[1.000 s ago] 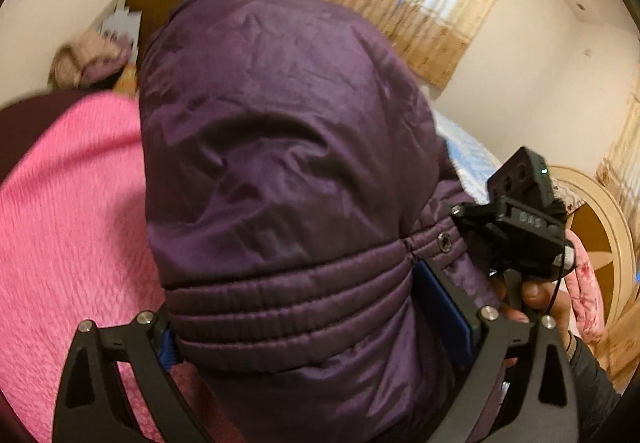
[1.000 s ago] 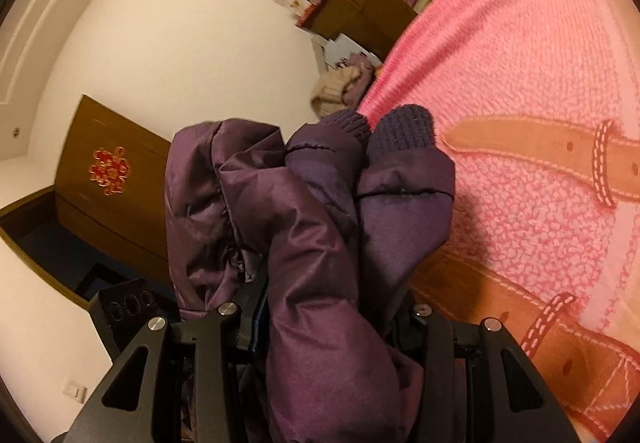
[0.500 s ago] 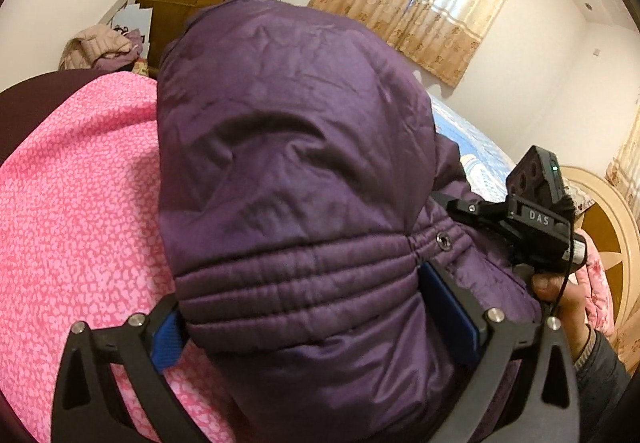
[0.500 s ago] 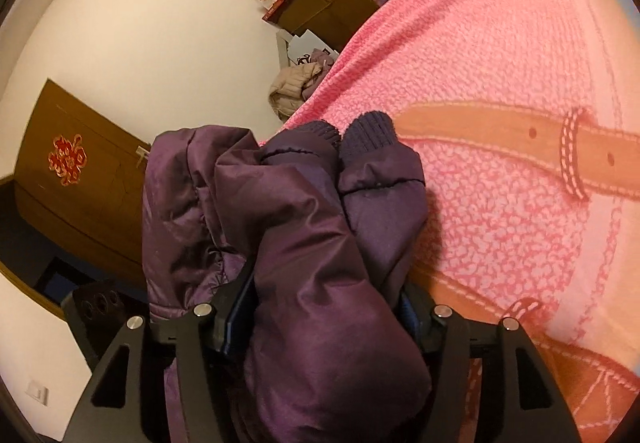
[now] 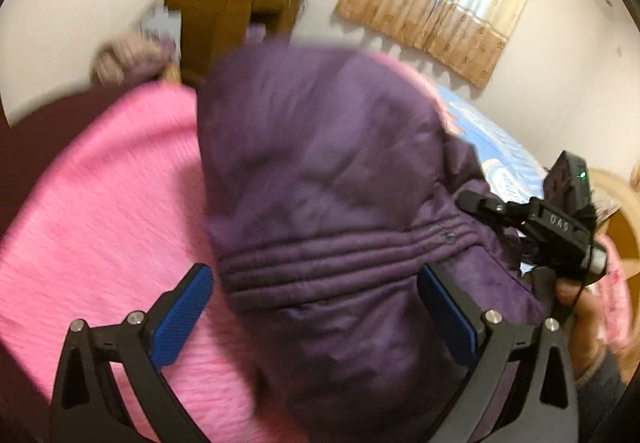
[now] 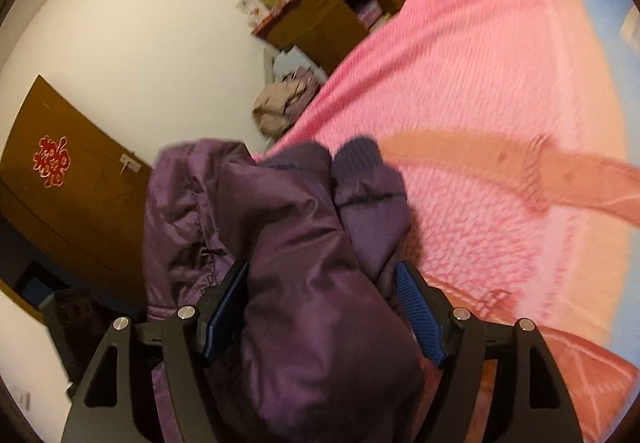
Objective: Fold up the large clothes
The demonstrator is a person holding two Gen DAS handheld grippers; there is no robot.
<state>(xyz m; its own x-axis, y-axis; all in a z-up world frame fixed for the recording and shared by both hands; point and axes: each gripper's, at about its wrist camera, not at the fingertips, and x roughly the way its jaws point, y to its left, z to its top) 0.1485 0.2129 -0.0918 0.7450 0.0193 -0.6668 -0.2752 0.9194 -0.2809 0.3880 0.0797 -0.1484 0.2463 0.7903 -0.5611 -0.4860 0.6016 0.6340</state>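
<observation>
Purple jacket (image 5: 320,179) sits bundled on the pink blanket (image 5: 100,203); left gripper (image 5: 316,307) spread, letting go. Right gripper (image 6: 324,307) jaws just widening, jacket between, prob. releasing the finished fold.

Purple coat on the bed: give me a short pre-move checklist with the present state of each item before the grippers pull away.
1. Left hand-held gripper free of the coat: ok, its left pad stands clear.
2. Right hand-held gripper free: cannot tell; its jaws have just been opening, but fabric fills the gap.
3. Coat resting on the pink blanket: ok.
4. Cuffs lying together: ok.
5. Fold neat: cannot tell, the far side is hidden.
</observation>
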